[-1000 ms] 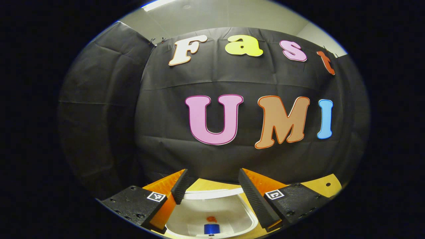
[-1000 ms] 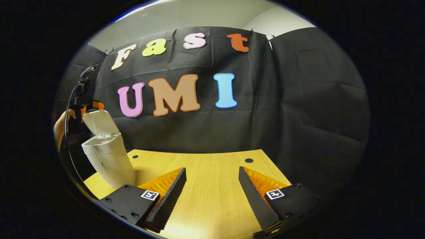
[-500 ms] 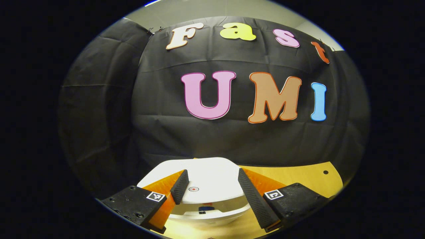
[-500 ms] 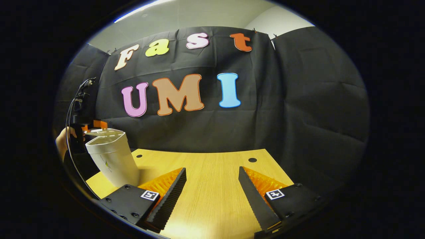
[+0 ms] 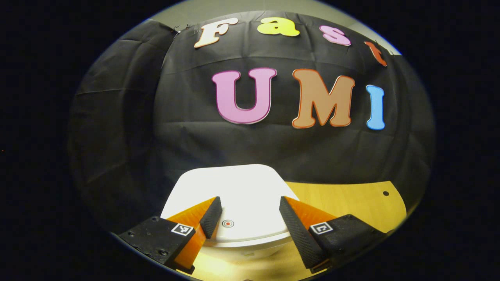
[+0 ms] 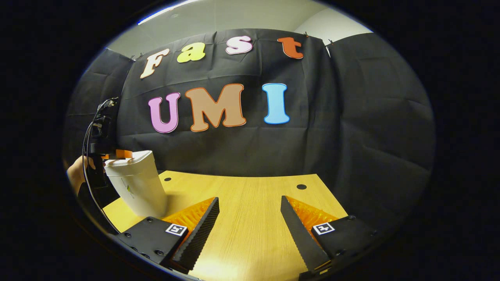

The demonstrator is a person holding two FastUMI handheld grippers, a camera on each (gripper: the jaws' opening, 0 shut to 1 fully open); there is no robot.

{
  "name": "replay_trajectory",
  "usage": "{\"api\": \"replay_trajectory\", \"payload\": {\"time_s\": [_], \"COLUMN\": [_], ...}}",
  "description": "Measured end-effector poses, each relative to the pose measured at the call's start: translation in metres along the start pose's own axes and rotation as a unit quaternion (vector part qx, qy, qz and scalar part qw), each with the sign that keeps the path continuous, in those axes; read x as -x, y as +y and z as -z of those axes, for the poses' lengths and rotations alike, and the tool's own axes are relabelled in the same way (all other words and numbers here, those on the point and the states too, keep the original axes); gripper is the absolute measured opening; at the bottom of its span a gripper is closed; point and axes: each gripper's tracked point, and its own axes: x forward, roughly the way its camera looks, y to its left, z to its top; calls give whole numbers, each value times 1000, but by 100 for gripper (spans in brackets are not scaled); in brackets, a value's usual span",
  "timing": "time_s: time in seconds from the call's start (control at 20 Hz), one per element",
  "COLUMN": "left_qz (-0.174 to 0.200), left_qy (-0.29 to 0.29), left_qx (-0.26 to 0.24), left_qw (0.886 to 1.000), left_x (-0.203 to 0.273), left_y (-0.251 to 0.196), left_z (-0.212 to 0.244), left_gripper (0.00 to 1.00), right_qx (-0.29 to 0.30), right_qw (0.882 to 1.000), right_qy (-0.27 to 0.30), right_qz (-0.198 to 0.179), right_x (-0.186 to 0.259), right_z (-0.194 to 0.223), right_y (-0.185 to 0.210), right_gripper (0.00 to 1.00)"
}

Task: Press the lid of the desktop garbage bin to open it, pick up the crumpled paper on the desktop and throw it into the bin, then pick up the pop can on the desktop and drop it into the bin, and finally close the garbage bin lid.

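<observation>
Bin of smooth white plastic sits right under the left tongs, its lid lying flat and closed on top. In the left gripper view the two ribbed, wedge-shaped fingers stand wide apart over the lid, one to each side of a small round button mark near the lid's front edge. Whether the fingertips touch the lid cannot be told. The lid is a broad, rounded slab with soft corners; below its front edge the bin's curved rim shows.

In the right gripper view the right tongs are also spread wide and hold nothing, hanging over the bare desk. The desk is light wood with fine straight grain and two small round holes near its far edge.

At the far left of that view the bin stands upright on the desk, a tall tapered tub, wider at the top, with a small green mark on its side. The left tongs rest at lid height over it, held by a hand with a dark cable looping up behind.

Creased black cloth backs the desk.
</observation>
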Motion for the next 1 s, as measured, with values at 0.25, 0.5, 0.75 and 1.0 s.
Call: {"api": "replay_trajectory", "payload": {"time_s": [0.25,0.5,0.75,1.0], "left_qz": [-1,18,12,33], "left_qy": [-10,-41,-58,-145], "left_qx": [-19,-10,-47,-19], "left_qw": [1000,999,997,989], "left_x": [1,1,6,31], "left_y": [-2,-7,-7,-17], "left_z": [6,6,4,-36], "left_gripper": [93,95,96,90], "right_qx": [-4,-16,-12,-14], "right_qw": [1000,999,999,999], "right_qy": [13,24,-16,-38], "right_qz": [-6,-20,-30,-35], "right_x": [-2,-8,-12,-9], "right_z": [12,18,-8,-27], "right_y": [1,8,18,17], "right_gripper": [100,100,100,100]}}
